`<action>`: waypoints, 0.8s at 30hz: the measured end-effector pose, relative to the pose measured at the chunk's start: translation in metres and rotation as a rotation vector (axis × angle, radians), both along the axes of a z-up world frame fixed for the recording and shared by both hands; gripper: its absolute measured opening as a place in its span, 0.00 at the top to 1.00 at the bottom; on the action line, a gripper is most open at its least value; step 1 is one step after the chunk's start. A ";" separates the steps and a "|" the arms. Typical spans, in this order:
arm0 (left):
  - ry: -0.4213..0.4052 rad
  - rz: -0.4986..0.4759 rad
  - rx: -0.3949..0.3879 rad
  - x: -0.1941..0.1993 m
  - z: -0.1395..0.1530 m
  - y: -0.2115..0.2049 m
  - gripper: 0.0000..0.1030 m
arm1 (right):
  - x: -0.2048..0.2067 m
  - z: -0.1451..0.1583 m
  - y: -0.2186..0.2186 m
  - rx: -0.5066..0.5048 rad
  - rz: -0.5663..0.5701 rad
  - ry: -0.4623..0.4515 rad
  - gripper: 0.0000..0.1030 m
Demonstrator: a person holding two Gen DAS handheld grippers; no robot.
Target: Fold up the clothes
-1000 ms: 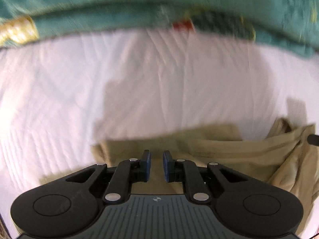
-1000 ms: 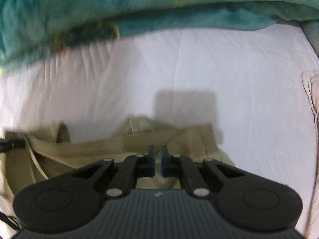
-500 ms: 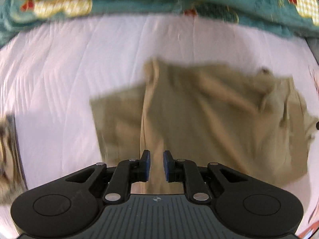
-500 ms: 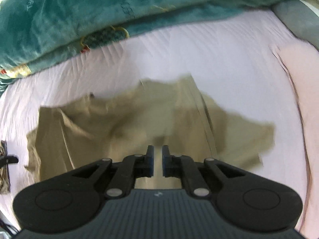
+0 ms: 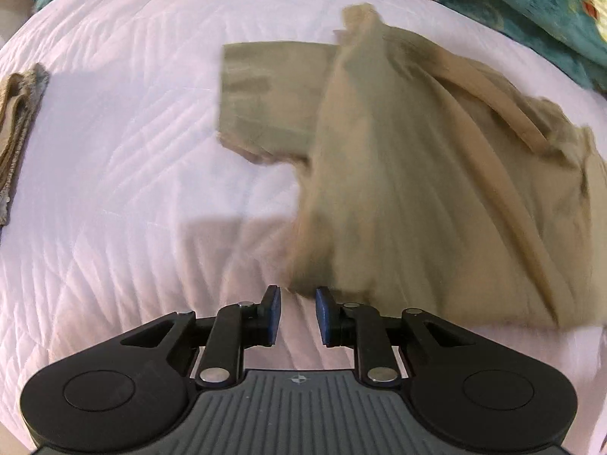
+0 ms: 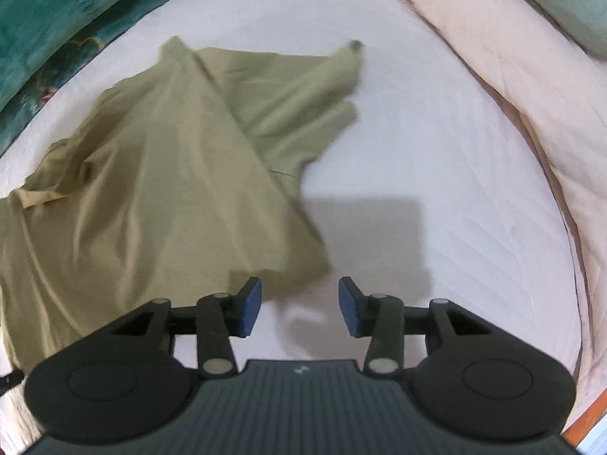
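On the white bedsheet (image 5: 114, 151) the khaki shirt (image 5: 417, 189) lies spread and rumpled; the left gripper (image 5: 296, 313) opens narrowly, the right gripper (image 6: 299, 309) opens wide, neither pinching any cloth

From both wrist cameras I get bright, even light on the white bed sheet (image 5: 114, 174), no glare. A soft rectangular shadow lies just ahead of the right tongs (image 6: 299, 303), another ahead of the left tongs (image 5: 296, 314). The khaki shirt (image 5: 417, 189) smears with motion blur at its near edge, while the tongs stay sharp. Fisheye bending curves the sheet toward the dark corners.
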State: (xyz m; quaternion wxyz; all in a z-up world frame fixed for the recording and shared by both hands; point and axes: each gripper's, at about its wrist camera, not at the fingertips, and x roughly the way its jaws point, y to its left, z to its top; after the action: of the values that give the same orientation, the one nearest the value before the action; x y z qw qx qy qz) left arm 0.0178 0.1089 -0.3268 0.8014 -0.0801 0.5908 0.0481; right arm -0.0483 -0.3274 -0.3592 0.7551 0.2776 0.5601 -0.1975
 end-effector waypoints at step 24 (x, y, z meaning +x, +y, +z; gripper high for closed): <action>0.041 -0.969 0.109 0.202 0.078 -0.404 0.70 | -0.015 0.011 -0.023 0.117 -0.193 -0.019 0.51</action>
State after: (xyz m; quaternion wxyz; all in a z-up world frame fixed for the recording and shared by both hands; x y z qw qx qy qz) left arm 0.2198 -0.2953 -0.2489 0.7227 0.2474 0.5724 -0.2982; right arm -0.0637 -0.3508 -0.3479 0.7205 0.3758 0.5340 -0.2333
